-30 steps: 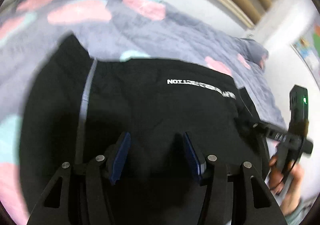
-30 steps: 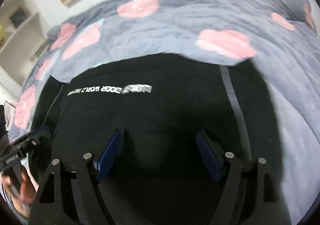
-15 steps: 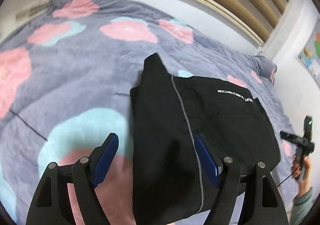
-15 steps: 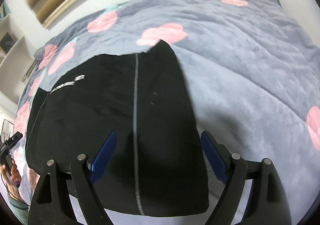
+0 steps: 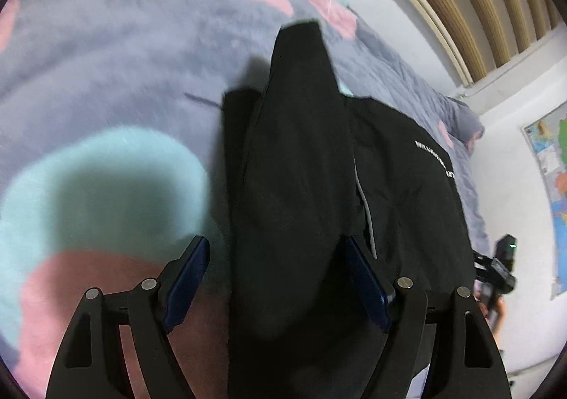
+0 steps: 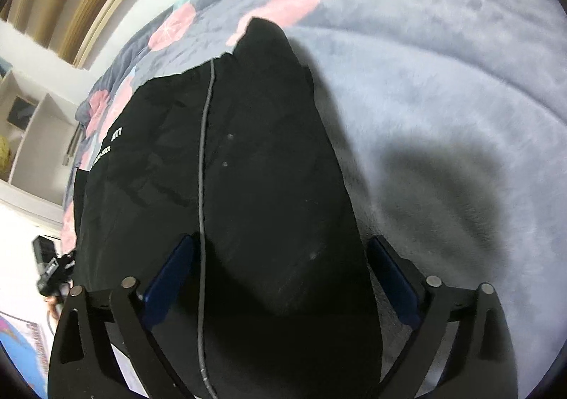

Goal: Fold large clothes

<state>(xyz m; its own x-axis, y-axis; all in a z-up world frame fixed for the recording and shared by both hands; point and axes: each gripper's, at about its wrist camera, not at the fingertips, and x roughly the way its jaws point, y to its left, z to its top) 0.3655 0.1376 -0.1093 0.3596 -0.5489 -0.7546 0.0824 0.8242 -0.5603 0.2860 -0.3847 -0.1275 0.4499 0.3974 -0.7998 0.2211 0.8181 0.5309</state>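
A large black garment with a white line of print and a grey stripe lies flat on the grey bedspread. Its left side lies between the open blue pads of my left gripper, which hovers over it. The same garment fills the right wrist view, where my right gripper is open with the garment's right side and grey seam between its fingers. Neither gripper is closed on cloth.
The bedspread has pink and turquoise patches. A slatted wooden headboard and white wall stand behind. White shelves are at the left. A map poster hangs on the right wall.
Both grippers have swung outward from the garment's middle to its two sides and come lower and closer over it. Both stay open.
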